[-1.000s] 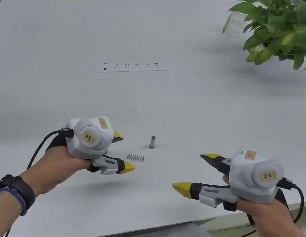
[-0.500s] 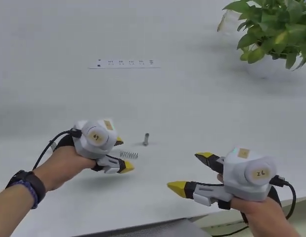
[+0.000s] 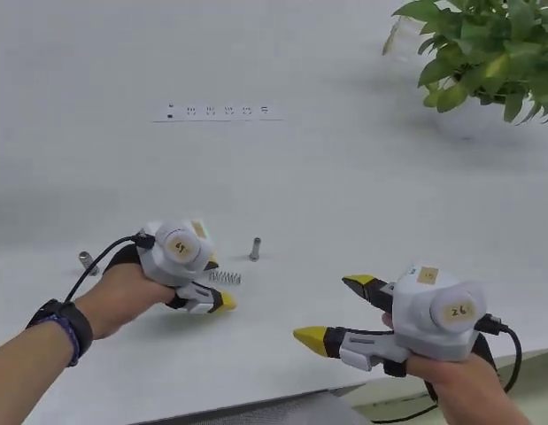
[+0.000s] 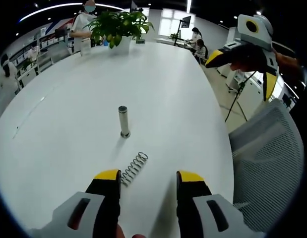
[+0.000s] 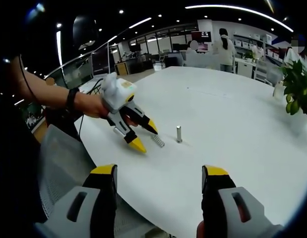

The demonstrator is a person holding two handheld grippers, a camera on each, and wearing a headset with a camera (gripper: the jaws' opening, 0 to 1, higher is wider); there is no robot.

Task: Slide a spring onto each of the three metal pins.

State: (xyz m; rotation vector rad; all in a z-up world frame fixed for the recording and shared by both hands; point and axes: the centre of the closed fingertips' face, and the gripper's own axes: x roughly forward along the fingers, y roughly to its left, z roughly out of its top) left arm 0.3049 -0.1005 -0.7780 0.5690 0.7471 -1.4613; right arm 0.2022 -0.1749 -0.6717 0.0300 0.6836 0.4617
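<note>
Left jaws: apart, nothing between them; the left gripper (image 4: pixel 149 176) has blunt yellow tips on black fingers and a smooth white shell.
Spring: a thin wire coil (image 4: pixel 134 168) lies flat on the tabletop near its front edge, with its near end just beside one yellow tip.
Pin: a short grey metal cylinder (image 4: pixel 123 121) stands upright on a small flared foot, just past the spring's far end.
Right jaws: wide apart and empty; the right gripper (image 5: pixel 159 171) hangs over the front edge, well apart from the spring.
Second pin: a small metal cylinder (image 3: pixel 86 262) sits toward the left edge.
Tabletop: smooth matte white (image 3: pixel 344 177).
Power strip: flat and white (image 3: pixel 217 112), toward the far edge.
Plant: leafy green (image 3: pixel 477 44), at the far right corner.
</note>
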